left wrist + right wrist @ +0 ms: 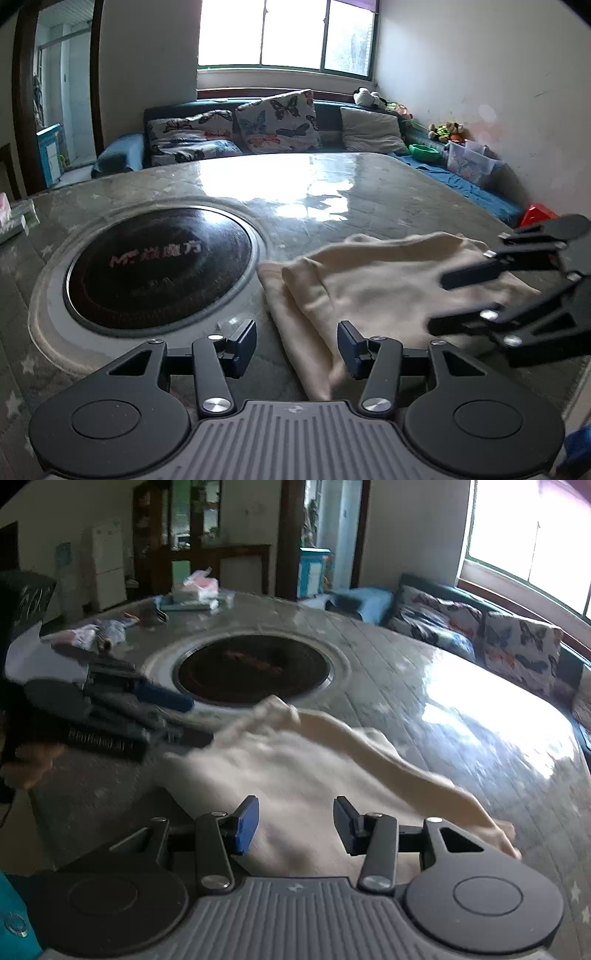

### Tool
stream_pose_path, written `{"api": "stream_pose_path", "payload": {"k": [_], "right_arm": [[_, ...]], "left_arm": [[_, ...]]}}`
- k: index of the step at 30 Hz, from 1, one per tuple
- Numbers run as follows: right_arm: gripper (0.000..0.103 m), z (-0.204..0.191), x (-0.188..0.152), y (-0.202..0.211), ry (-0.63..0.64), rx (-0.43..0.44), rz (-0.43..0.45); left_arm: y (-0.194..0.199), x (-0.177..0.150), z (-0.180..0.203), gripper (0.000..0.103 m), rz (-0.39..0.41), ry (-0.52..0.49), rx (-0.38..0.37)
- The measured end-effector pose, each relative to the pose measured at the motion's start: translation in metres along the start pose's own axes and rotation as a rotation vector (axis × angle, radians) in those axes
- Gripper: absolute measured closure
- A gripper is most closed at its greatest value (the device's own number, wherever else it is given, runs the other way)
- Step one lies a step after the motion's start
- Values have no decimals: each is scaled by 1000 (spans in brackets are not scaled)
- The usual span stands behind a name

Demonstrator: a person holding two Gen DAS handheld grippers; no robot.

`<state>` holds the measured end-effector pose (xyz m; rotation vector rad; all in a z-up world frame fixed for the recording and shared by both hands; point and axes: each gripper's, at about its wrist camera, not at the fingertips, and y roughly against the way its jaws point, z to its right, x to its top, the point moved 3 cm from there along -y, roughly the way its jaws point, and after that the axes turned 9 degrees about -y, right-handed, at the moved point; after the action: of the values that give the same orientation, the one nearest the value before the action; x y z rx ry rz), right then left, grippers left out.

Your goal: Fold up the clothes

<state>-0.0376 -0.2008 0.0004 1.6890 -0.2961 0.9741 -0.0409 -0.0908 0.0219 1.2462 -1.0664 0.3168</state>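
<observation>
Cream garment (369, 288) lies bunched with at least one layer doubled over on the surface (332, 192), right beside the round inset cooktop (159, 266). Left tool (297, 343) and right tool (295, 823) both hover over it, spread wide, holding nothing. Looks mid-fold or just released, honestly can't tell.

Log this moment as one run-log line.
left gripper: open, empty | right gripper: open, empty | cream garment: partly folded on table, beside round cooktop
</observation>
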Motion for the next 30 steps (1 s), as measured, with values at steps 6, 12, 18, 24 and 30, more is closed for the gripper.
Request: {"api": "stream_pose_path", "payload": {"k": [6, 12, 18, 24, 30], "right_arm": [[58, -18, 2, -12, 46, 29, -10], [58, -36, 5, -23, 91, 58, -18], [59, -44, 6, -34, 91, 79, -36], [59, -54, 7, -26, 139, 94, -29], [59, -77, 4, -20, 229, 146, -37]], "left_arm": [[-4, -13, 1, 51, -42, -18, 24], [2, -17, -15, 50, -49, 30, 42], [8, -13, -30, 46, -35, 108, 60], [5, -7, -43, 38, -48, 212, 56], [0, -1, -50, 34, -61, 330, 23]]}}
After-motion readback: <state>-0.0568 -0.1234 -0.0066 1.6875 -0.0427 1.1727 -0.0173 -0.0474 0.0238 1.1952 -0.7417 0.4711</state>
